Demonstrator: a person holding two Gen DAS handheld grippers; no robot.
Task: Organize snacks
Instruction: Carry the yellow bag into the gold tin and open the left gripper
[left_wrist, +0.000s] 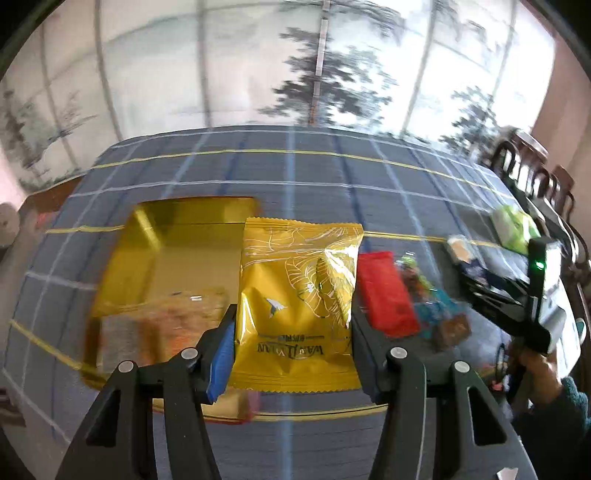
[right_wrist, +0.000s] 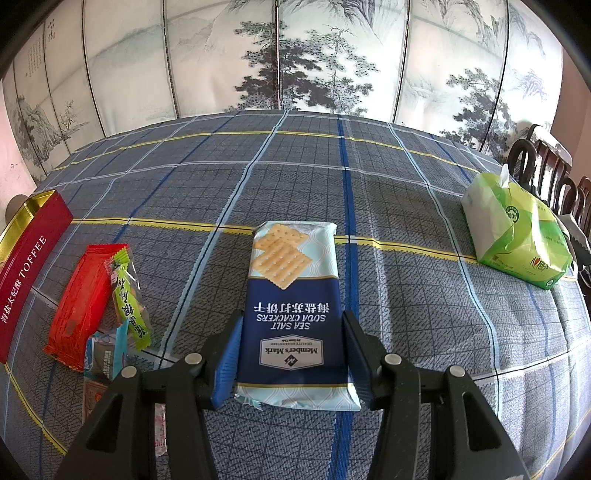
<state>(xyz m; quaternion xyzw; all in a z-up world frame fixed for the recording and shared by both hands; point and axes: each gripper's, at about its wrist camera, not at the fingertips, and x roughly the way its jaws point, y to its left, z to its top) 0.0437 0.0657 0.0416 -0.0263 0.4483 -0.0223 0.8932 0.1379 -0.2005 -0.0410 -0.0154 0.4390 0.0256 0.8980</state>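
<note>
Left wrist view first: our left claw (left_wrist: 291, 332) is clenched on the yellow snack packet (left_wrist: 295, 302), its pads pressing both side edges, the packet's long axis running straight away from the claw. The gold tin (left_wrist: 155, 251) lies just left of and behind the packet, its open tray partly hidden by it, so the packet has only to go leftward to sit over the tin; our left hand is the nearer one. Inside the tin, at its near end, we make out blurred wrapped snacks (left_wrist: 170, 314), and cannot say which kinds. To the right of the packet, on the checked worktop (left_wrist: 295, 177), rest a red packet (left_wrist: 384, 291) and a small heap of mixed wrappers (left_wrist: 436, 306).

In the right wrist view the tin's red wall (right_wrist: 26, 277) stands at the far left, well apart from our right claw (right_wrist: 291, 354). That claw grips the soda cracker pack (right_wrist: 295, 306) by its long sides, the pack pointing away along the fingers. A green tissue pack (right_wrist: 517, 236) sits far right.
</note>
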